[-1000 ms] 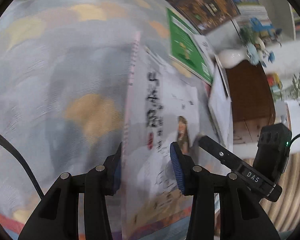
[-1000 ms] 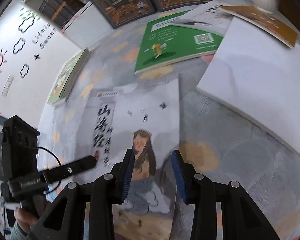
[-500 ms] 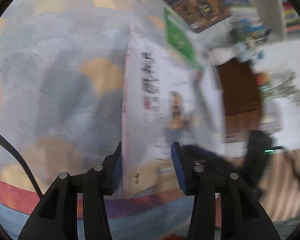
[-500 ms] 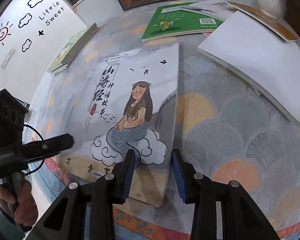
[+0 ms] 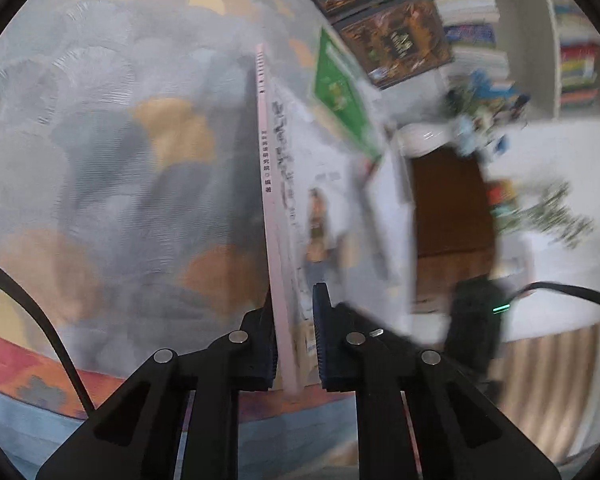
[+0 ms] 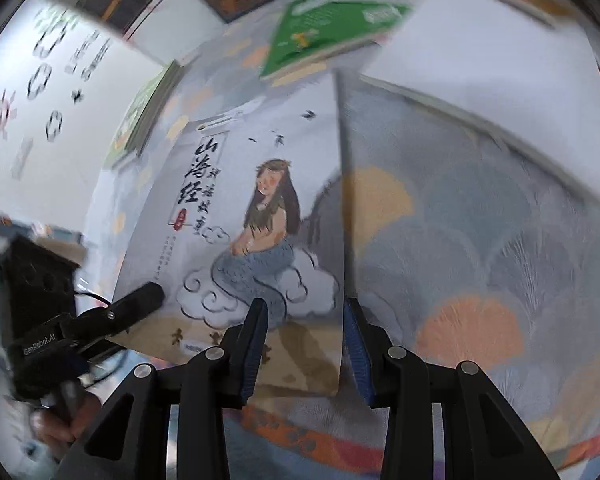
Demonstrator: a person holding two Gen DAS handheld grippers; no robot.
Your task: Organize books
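The mermaid book [image 6: 260, 220] lies centre frame with its long axis running away up the picture from both claws, its near spine edge clenched in the left claw [image 5: 294, 344], while the right claw [image 6: 304, 344] hangs released over the near right corner.

Children's reading room: bookshelves [image 5: 576, 60], wall decals [image 6: 44, 92].

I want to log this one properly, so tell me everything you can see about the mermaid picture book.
The mermaid book is a thin paperback with a pale grey cover: a long-haired mermaid on a cloud, black brush-style title, small birds, and a pink spine. It lies on the patterned cloth, its near corner lifted. The left gripper is shut on its spine edge; the right gripper straddles its opposite edge, fingers not pressing.
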